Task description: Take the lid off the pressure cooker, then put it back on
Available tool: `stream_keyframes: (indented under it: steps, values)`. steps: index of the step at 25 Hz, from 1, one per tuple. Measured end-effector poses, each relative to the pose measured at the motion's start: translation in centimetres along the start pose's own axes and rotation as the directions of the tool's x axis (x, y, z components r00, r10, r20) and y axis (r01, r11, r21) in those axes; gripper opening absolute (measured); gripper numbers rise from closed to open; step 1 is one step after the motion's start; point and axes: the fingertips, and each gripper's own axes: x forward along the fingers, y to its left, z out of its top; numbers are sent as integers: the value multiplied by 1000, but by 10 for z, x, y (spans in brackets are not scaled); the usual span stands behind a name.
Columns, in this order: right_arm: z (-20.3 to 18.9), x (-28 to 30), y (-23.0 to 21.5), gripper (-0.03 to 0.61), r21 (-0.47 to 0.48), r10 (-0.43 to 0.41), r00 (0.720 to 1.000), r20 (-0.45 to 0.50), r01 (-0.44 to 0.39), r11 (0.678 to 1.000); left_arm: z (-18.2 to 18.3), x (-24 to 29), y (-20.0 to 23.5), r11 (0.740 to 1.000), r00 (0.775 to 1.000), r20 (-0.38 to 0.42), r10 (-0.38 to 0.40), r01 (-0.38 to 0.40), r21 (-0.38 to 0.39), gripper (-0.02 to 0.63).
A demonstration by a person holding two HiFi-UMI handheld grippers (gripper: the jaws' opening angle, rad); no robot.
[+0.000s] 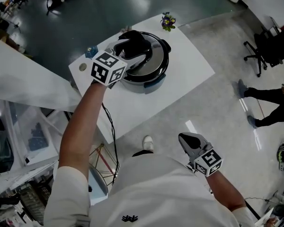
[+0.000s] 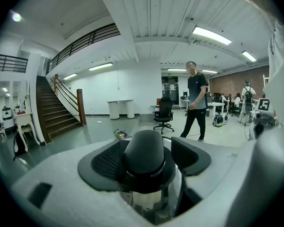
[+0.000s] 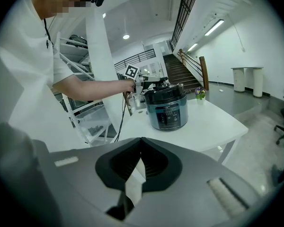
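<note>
Jaws of the left gripper (image 1: 134, 48) stand wide apart astride the black domed knob (image 2: 144, 152) of the round steel lid (image 1: 157, 51), pads not pressing, apparently set for a grip; the lid sits on the dark pressure cooker (image 3: 168, 111) on the white table (image 1: 191, 74). The right gripper (image 1: 190, 143) (pinched together, empty) hangs low, well clear. Small purple-and-yellow flowers (image 1: 168, 21) at the far corner obstruct nothing.

- The left gripper (image 1: 132, 48) is held atop the pressure cooker (image 1: 157, 67), arm outstretched — jaws spread wide around its lid knob (image 2: 143, 150).
- The right gripper (image 1: 185, 140) is kept well away from the pressure cooker — jaws closed, empty.
</note>
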Motion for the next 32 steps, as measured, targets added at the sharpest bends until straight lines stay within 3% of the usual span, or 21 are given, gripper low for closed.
stream_keyframes:
  steps: [7, 19, 32]
  values:
    - [1, 5, -6, 12, 11, -19, 1000, -1, 19, 1000, -5, 17, 1, 999, 999, -42, -35, 36, 9, 341]
    - [1, 9, -10, 12, 24, -31, 1000, -5, 31, 999, -15, 31, -1, 997, 980, -191, -51, 62, 54, 324]
    - [-2, 8, -12, 12, 36, -47, 999, -2, 48, 998, -15, 33, -2, 992, 976, -202, -81, 98, 76, 290]
